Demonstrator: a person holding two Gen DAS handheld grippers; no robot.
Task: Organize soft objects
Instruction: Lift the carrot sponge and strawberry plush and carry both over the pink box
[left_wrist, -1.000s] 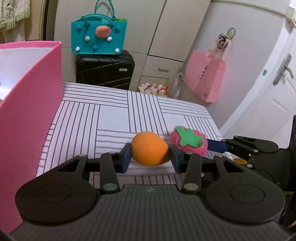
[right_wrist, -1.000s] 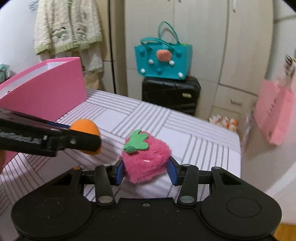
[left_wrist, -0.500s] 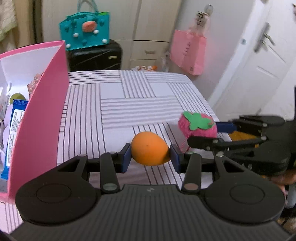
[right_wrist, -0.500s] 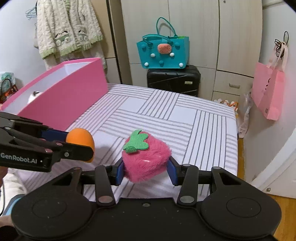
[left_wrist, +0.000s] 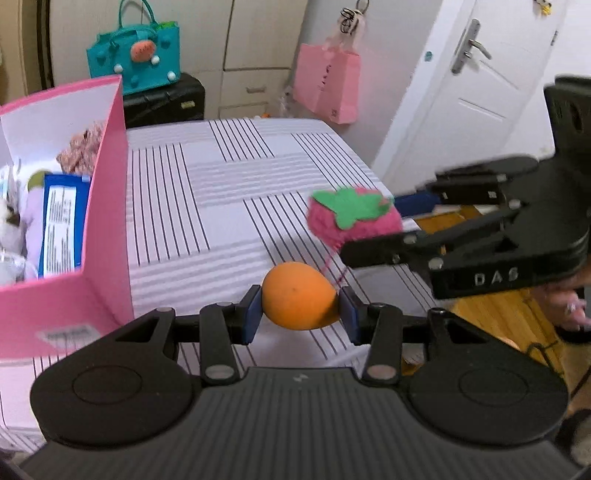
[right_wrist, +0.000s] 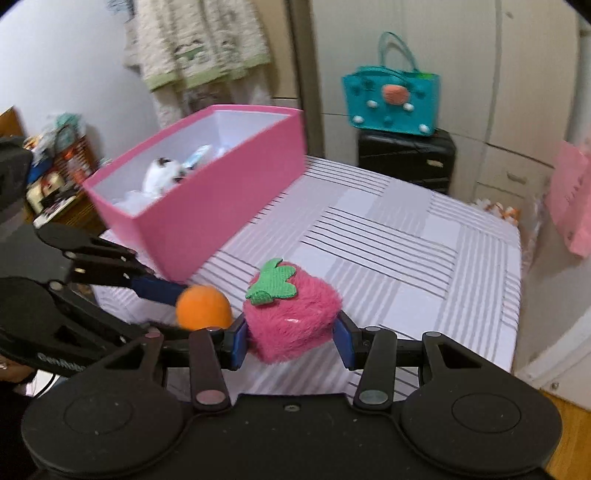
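Note:
My left gripper is shut on an orange soft ball and holds it above the striped table. My right gripper is shut on a pink plush strawberry with a green leaf, also lifted. In the left wrist view the strawberry hangs to the right of the ball. In the right wrist view the ball sits just left of the strawberry. The open pink box stands at the left and holds soft toys and packets; it also shows in the right wrist view.
A teal bag sits on a black suitcase behind the table. A pink paper bag hangs by the white door. The table's right edge drops to a wooden floor.
Both grippers have risen and turned left with their objects. The pink box's open inside has come into view in both cameras. The strawberry is higher and nearer the ball.

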